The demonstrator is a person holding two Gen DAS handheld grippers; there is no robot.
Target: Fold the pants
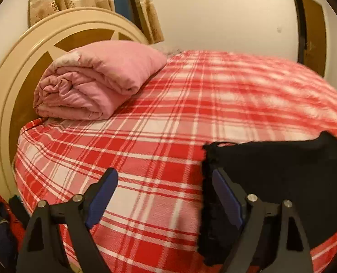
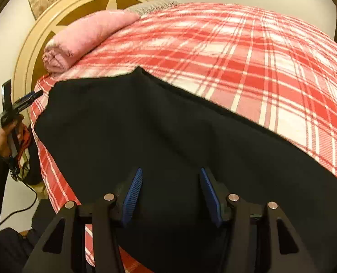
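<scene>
The left gripper (image 1: pixel 165 195) is wide open with nothing in it, low in the left wrist view. Its right finger (image 1: pixel 225 195) is by the edge of the black pants (image 1: pixel 282 170), at the lower right. The right gripper (image 2: pixel 171 193) is open too, above the pants (image 2: pixel 145 136). The pants lie on the red checked bed (image 1: pixel 157 125). A rolled pink blanket (image 1: pixel 95 79) sits at the upper left.

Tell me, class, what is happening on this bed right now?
A person holds a two-finger gripper in each hand over black pants lying on a red plaid bedspread. Both the left gripper and the right gripper are open and grip nothing. A folded pink blanket sits by the headboard.
</scene>
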